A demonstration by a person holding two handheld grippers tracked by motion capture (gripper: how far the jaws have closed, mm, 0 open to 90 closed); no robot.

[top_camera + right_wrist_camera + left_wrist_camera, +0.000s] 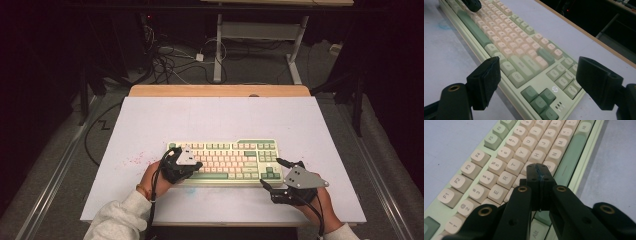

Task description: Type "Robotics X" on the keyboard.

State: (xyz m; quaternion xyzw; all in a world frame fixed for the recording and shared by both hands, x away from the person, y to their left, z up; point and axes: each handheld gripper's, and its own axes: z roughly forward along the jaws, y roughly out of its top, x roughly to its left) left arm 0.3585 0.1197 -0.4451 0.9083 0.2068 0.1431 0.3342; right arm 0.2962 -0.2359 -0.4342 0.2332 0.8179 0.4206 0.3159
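Over the keyboard [225,161], closed left gripper [539,172] apparently presses keys; right gripper [536,82] waits open, progress undeterminable.

Matt, seemingly plastic keyboard [225,160] keycaps.

Keyboard [225,161] on table [150,120], near edge
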